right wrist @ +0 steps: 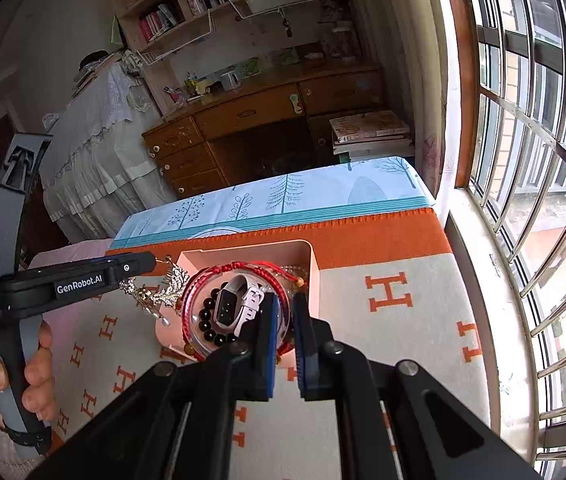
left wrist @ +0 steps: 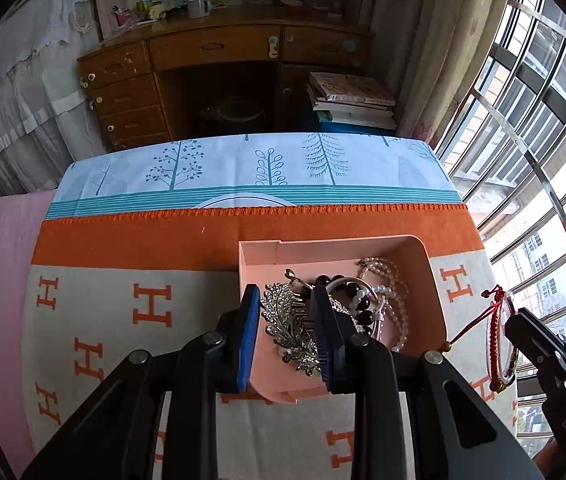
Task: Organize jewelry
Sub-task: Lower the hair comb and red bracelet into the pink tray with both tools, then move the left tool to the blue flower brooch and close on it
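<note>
From where I am standing, the left tongs (left wrist: 287, 332) are hanging low in the centre of the left wrist view, their blue pads closed on a silver, leaf-shaped rhinestone hair comb (left wrist: 289, 322) lifted just over the near corner of the pale pink plastic tray (left wrist: 435, 280). The tray is sitting on an orange and cream blanket (left wrist: 123, 240) patterned with the letter H. Inside it, right of centre in that view, a white pearl bead string (left wrist: 393, 292) and a dark round-bead bracelet (left wrist: 357, 296) are lying tangled together. The right tongs (right wrist: 285, 320) are pinching the rim of a braided red cord bracelet (right wrist: 243, 268), which seems to ring a clear round hoop; through that ring, in the middle of the right wrist view, the dark beads and a white-strapped smart band (right wrist: 235, 300) are showing in the tray below. Both pieces are hanging above the tray, not resting in it. The risk I am judging: the comb's teeth look likely to snag the pearls or the cord if both tongs are lowering together, and the red bracelet, gripped only at one edge, could swing and slip onto the blanket.
</note>
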`<act>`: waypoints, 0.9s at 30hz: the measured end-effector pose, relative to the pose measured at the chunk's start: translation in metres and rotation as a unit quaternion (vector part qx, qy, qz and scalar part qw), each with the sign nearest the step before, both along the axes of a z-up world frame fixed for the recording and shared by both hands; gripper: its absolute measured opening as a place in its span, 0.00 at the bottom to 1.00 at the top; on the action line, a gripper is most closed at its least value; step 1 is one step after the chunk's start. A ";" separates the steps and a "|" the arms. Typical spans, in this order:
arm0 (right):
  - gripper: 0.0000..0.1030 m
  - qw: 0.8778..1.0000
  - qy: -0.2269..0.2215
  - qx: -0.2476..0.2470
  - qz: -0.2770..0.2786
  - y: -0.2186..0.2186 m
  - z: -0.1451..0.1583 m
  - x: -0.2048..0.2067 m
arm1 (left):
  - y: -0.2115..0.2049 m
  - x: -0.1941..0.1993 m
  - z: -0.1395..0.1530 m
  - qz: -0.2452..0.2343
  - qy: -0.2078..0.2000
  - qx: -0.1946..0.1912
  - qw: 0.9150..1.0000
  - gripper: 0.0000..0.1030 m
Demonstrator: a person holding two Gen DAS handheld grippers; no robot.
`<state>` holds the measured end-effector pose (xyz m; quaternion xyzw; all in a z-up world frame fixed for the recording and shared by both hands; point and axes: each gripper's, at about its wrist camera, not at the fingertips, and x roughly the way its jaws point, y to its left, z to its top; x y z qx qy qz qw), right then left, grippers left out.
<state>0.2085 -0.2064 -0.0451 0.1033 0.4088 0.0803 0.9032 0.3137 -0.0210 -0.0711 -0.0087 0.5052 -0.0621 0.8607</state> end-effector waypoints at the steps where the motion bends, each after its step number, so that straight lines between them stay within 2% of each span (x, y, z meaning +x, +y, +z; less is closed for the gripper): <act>1: 0.07 1.000 0.006 0.002 -0.003 0.000 -0.004 0.008 | 0.000 0.004 -0.009 0.001 0.002 0.000 1.000 0.23; 4: 0.07 1.000 0.024 0.002 -0.010 0.003 -0.017 0.025 | 0.002 0.013 -0.031 0.000 0.000 -0.008 1.000 0.24; 5: 0.07 0.999 0.030 0.002 -0.011 0.004 -0.021 0.030 | 0.003 0.015 -0.036 -0.002 0.001 -0.011 1.000 0.27; 7: 0.07 0.999 0.038 0.000 -0.013 0.006 -0.027 0.040 | 0.004 0.015 -0.041 -0.010 0.007 -0.016 1.000 0.44; 8: 0.07 0.999 0.043 -0.001 -0.013 0.007 -0.030 0.044 | 0.005 0.014 -0.042 -0.015 0.009 -0.018 1.000 0.62; 9: 0.07 0.999 0.048 -0.001 -0.011 0.008 -0.033 0.048 | 0.007 0.011 -0.040 -0.014 0.003 -0.019 1.000 0.69; 15: 0.08 0.997 0.074 0.007 -0.008 0.016 -0.046 0.066 | 0.024 -0.012 -0.018 -0.007 -0.022 -0.036 0.999 0.70; 19: 0.10 0.995 0.099 0.018 -0.005 0.020 -0.053 0.072 | 0.038 -0.031 -0.009 0.007 -0.035 -0.032 0.999 0.71; 22: 0.10 0.995 0.099 0.023 -0.005 0.020 -0.051 0.064 | 0.046 -0.049 -0.003 0.005 -0.046 -0.023 0.999 0.71; 27: 0.10 0.996 0.087 0.023 0.006 0.021 -0.041 0.039 | 0.060 -0.077 0.000 -0.005 -0.008 -0.041 0.999 0.71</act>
